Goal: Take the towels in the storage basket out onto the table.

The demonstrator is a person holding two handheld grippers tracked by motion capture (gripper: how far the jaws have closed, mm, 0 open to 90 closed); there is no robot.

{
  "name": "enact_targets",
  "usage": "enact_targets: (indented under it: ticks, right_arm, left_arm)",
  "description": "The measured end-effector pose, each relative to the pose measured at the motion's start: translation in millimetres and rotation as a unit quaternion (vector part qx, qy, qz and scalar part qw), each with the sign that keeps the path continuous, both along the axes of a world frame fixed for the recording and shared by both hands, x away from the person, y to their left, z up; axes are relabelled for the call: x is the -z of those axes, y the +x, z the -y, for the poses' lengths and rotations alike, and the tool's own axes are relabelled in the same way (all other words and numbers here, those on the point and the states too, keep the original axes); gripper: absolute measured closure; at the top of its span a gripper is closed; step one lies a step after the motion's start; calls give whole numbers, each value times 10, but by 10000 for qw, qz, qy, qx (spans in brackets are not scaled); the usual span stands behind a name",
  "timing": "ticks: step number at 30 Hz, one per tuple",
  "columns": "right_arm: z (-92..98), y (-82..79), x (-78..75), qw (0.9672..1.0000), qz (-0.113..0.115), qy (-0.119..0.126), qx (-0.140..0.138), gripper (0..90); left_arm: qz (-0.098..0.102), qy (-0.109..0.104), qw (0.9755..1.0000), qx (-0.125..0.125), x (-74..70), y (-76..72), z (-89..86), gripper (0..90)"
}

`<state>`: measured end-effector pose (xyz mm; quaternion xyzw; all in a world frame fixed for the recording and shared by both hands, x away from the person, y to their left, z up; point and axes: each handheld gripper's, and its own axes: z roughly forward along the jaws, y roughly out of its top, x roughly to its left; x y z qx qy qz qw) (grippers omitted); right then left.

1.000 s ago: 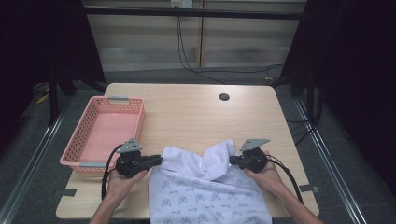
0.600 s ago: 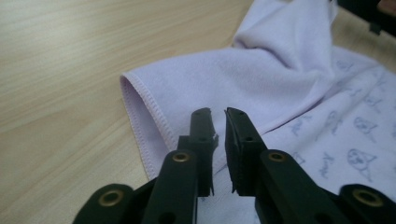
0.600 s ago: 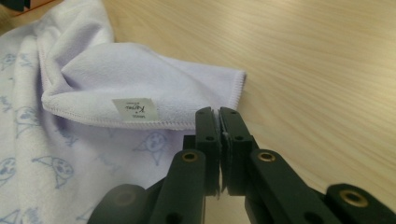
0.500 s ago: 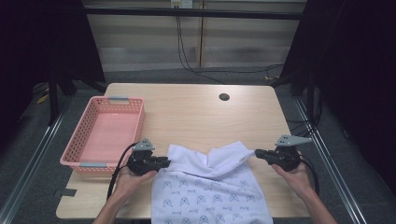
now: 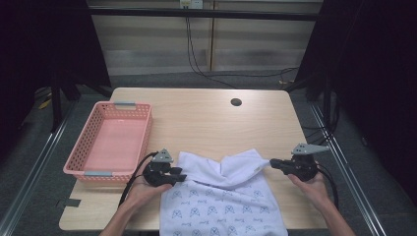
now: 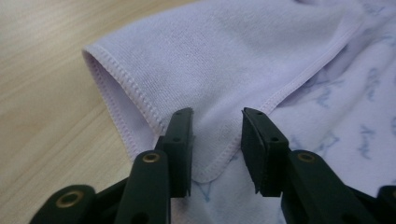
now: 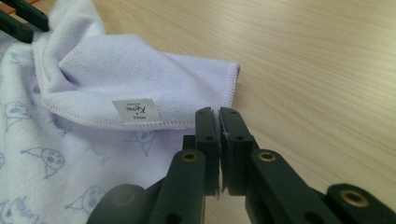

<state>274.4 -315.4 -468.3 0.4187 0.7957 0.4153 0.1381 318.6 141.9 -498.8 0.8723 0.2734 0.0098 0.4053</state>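
Nearby, your left gripper [image 5: 180,176] has just been opening over the white patterned towel [image 5: 223,201]; your right gripper [image 5: 274,163] pinches the towel's corner; the pink plastic basket [image 5: 88,136] sits left.

A light wooden table [image 5: 206,123] with rounded corners stands in the middle of the frame. Near its far edge, right of centre, there is a small dark round hole [image 5: 236,102]. The floor [image 5: 196,79] around the table is grey. Metal rails [image 5: 34,162] run along the floor at the lower left and lower right of the frame. Dark curtains [image 5: 44,39] hang at the upper left and at the upper right. Between them, at the top centre, is a pale panelled wall [image 5: 147,39], and black cables [image 5: 194,49] hang down it to the floor. The light is soft and even.
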Motion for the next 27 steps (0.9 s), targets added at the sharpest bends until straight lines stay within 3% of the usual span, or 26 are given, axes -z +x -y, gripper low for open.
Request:
enact_targets:
  ticks: [2,4,6,7,8,9,11,14,18,22,27]
  right_arm:
    - [-7,-2,5,10000,8,-3,-25,872]
    - [-17,-2,12,10000,-17,8,-28,871]
    - [-28,7,25,10000,-21,-22,-37,871]
    - [-33,11,28,10000,-29,-12,-58,871]
    - [-33,11,28,10000,-29,-12,-58,871]
    - [-34,9,25,10000,-26,-13,-51,871]
    - [-24,4,15,10000,-14,5,-62,871]
    - [4,-2,-6,10000,-16,76,-13,871]
    - [49,3,-63,9998,59,160,61,871]
    - [137,-43,-264,9983,315,426,250,872]
    - [188,-114,-571,9948,727,623,347,872]
  left_arm:
    - [41,33,10000,53,2,-11,13,567]
    - [270,234,9993,68,3,-70,71,524]
    - [549,509,9972,1,-8,-120,121,564]
    - [638,569,9963,-96,-9,-125,125,689]
    - [619,553,9965,-130,-11,-111,114,689]
    - [403,414,9982,-163,-16,-70,73,754]
    - [215,206,9994,-191,-23,-31,22,831]
    - [180,118,9995,-242,-56,-26,-7,871]
    - [205,-288,9989,-312,-200,-26,-55,876]
    - [487,-880,9940,-424,-523,-25,-134,878]
    - [878,-1209,9870,-588,-938,45,-201,880]
